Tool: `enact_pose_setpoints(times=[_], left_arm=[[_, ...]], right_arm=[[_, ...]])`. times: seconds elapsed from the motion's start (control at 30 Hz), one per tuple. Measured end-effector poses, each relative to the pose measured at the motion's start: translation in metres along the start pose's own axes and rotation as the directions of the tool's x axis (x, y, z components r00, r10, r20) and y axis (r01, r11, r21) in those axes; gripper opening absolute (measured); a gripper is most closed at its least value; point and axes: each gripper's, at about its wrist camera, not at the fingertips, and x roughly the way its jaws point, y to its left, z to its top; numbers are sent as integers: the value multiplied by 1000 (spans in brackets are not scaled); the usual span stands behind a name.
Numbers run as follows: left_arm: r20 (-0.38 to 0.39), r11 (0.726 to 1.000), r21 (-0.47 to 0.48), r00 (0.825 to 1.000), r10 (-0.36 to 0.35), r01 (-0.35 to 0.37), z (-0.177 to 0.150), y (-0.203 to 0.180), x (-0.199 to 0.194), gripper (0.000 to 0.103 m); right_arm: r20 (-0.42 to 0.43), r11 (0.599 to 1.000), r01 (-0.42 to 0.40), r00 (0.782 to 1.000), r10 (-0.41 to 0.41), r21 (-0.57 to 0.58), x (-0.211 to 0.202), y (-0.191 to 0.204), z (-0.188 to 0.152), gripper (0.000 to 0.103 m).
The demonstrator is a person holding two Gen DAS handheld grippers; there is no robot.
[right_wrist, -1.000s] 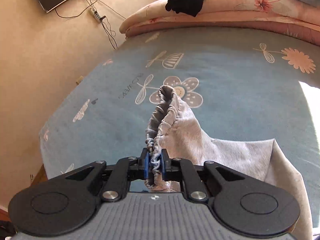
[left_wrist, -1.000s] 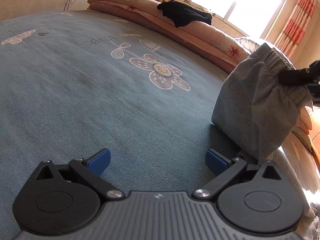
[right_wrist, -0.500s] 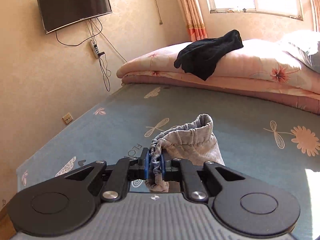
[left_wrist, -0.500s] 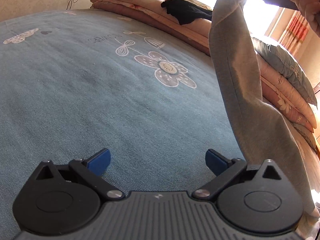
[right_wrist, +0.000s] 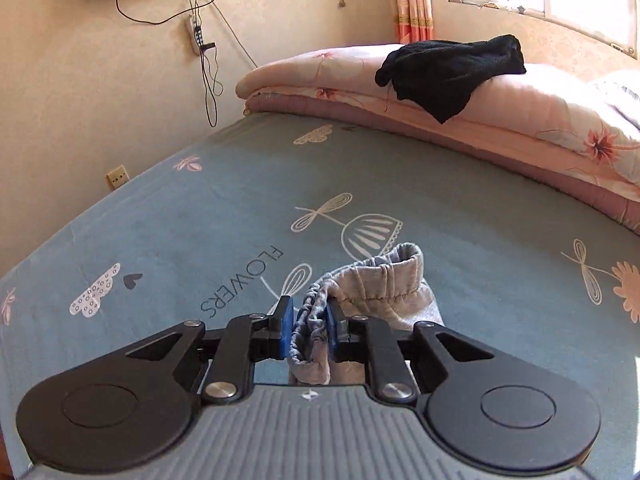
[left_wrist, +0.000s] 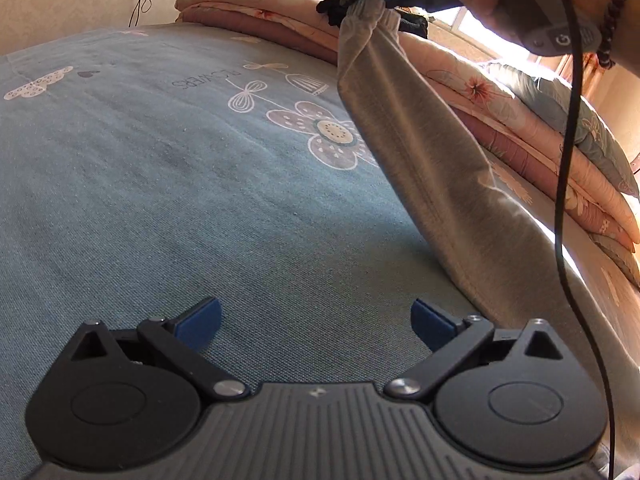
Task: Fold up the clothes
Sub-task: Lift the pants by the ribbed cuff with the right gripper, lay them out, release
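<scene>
The right gripper (right_wrist: 307, 330) is carrying the grey trousers (left_wrist: 432, 168) by the elastic waistband (right_wrist: 384, 276). Its jaws have just been opening a little. The gathered band is sitting between the blue pads (right_wrist: 286, 330); the right one is touching it, while on the left a narrow gap is showing, so the hold seems loose now.

From this gripper the cloth is hanging down and back in one long strip toward the left gripper (left_wrist: 316, 318), which is hovering low over the blue bedsheet (left_wrist: 160, 184), jaws wide apart with nothing between them. The lower end of the strip is lying just beside its right finger, on the outer side.

So the long axis is running from one gripper to the other. I judge the left gripper is the nearer one for taking the lower end, reaching to its right.
</scene>
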Motion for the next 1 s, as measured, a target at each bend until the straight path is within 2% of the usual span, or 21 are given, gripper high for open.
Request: enact_pose_setpoints(times=[0.07,0.17,0.27,0.33,0.37,0.5,0.57,0.67,0.73,0.8,0.9,0.93,1.0], left_arm=[[1,1000,10,1000,6,-6,-1,-2,0,100],[23,999,37,1000,7,-8,-2,-8,0,100],[57,998,65,998,-31,27,-4,-19,-1,100],[68,992,90,993,-93,86,-7,-29,-3,100],[69,986,104,988,-135,128,-8,-36,-4,100],[34,950,161,960,-277,268,-16,-62,-1,100],[17,929,180,943,-333,324,-20,-74,0,100],[-1,896,195,914,-406,398,-25,-88,2,100],[-20,876,196,895,-446,441,-31,-96,4,100],[-41,866,198,887,-461,459,-36,-101,8,100],[-72,863,214,889,-453,457,-43,-107,16,100],[-86,861,221,889,-450,457,-45,-109,18,100],[-112,854,224,883,-456,470,-49,-109,25,100]], right_arm=[[-26,999,4,1000,-5,-38,0,2,-8,24],[-53,995,11,998,-16,-96,-22,-3,-17,24],[-47,985,63,996,-71,-158,-69,-23,-26,25],[-35,977,113,992,-121,-183,-110,-46,-35,29],[-28,971,141,988,-149,-195,-130,-59,-42,34],[0,928,285,956,-293,-239,-211,-111,-84,35],[-19,906,346,932,-362,-245,-238,-141,-114,35],[-71,900,385,911,-406,-205,-268,-185,-167,28],[-103,910,380,911,-399,-168,-281,-211,-202,26],[-126,929,350,923,-364,-123,-284,-230,-235,26],[-148,965,252,954,-260,-72,-274,-242,-275,26],[-157,972,224,960,-234,-78,-267,-242,-284,26],[-146,965,218,960,-239,-147,-252,-238,-298,26]])
